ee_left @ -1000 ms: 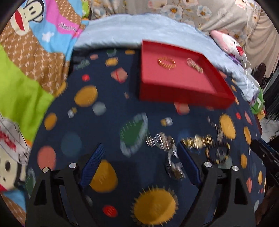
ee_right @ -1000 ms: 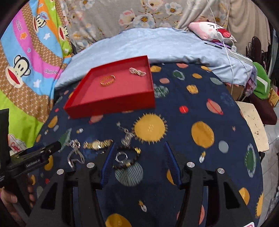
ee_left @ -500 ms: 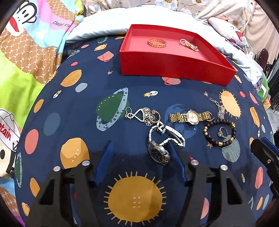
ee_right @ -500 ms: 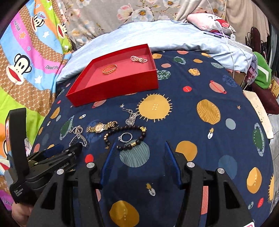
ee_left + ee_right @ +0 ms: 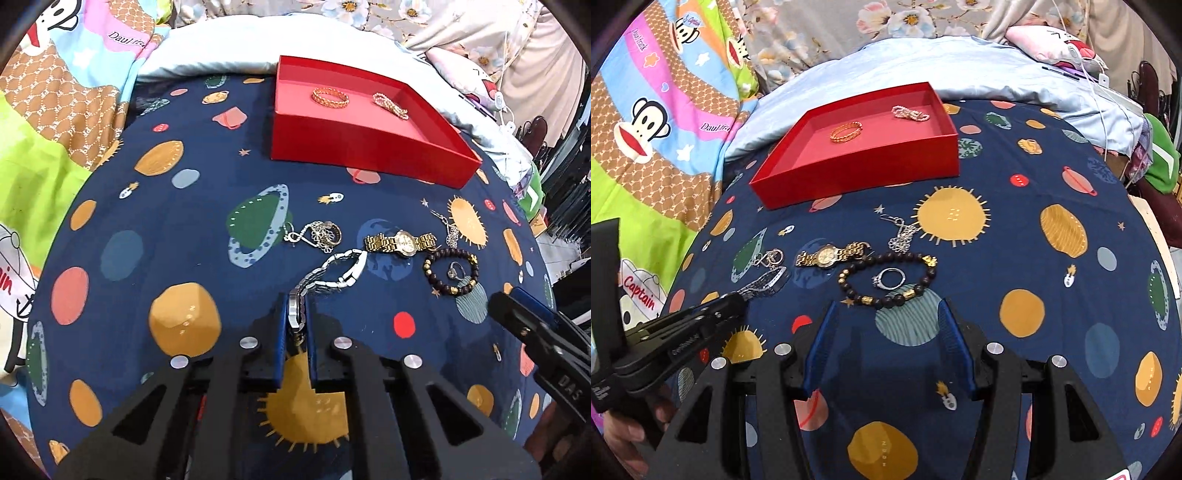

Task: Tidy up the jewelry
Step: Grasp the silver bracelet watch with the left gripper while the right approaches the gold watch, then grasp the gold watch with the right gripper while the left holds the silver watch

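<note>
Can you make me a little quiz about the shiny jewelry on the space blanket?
1. True or false: the left tongs are shut on the silver watch.
2. How many pieces lie in the red tray? A) none B) two C) five
3. What lies inside the loop of the dark bead bracelet?

Key: 1 true. 2 B, the gold bangle and the pearl bracelet. 3 a silver ring.
</note>
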The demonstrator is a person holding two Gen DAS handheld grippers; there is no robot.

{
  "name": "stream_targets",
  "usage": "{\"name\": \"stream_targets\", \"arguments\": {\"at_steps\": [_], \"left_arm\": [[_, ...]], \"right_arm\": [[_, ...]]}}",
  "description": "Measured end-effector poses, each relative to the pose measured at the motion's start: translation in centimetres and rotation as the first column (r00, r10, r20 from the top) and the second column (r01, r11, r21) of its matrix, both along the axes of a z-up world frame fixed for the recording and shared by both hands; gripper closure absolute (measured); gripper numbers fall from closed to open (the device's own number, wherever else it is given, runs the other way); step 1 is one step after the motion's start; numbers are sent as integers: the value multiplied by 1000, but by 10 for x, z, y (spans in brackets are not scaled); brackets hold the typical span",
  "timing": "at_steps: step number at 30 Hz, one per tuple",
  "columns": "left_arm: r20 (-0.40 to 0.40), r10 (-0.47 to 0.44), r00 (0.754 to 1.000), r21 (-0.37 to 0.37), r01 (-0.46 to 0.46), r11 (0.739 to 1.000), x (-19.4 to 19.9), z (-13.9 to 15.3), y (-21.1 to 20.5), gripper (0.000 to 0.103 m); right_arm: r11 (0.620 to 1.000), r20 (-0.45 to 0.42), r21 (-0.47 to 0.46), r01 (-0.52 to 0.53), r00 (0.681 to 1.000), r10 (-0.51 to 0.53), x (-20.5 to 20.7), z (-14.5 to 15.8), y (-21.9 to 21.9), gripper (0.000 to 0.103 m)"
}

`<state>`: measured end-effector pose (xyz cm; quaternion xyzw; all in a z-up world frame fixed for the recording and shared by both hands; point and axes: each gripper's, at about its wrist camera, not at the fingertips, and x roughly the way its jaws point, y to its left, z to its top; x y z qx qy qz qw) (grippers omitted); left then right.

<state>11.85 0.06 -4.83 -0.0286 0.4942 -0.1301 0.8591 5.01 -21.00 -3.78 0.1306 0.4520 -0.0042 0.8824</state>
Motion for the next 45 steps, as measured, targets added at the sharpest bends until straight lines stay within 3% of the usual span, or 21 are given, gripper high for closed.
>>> {"name": "stream_targets", "arguments": {"at_steps": [10, 15, 19, 29, 31, 36, 39, 45], "left_arm": [[44, 6, 999, 10, -7, 1000, -7, 26, 19, 95], [36, 14, 999, 16, -15, 1000, -5, 23, 23, 95], [24, 20, 1000, 19, -20, 1000, -5, 19, 25, 95], [8, 19, 1000, 29, -19, 999, -2, 10, 25, 95], [7, 17, 1000, 27, -17, 999, -2, 10, 24, 95], [7, 9, 1000, 27, -9, 1000, -5, 10, 22, 95], [7, 6, 1000, 26, -6, 1000, -6, 10, 21, 95], [7, 6, 1000, 27, -6, 1000, -7, 10, 21, 95]], "right_arm": [[990, -1, 15, -137, 991, 137, 41, -6, 25, 47], [975, 9, -24, -219, 976, 219, 75, -3, 43, 47], [969, -27, 6, -248, 968, 248, 93, -14, 48, 47], [955, -81, 61, -291, 952, 295, 66, -24, 58, 48], [956, -82, 47, -291, 952, 294, 60, -24, 60, 53], [968, -93, 3, -251, 964, 250, 53, -24, 57, 82], [970, -90, 42, -240, 966, 243, 54, -26, 50, 83], [969, -82, 5, -245, 966, 245, 55, -26, 54, 81]]}}
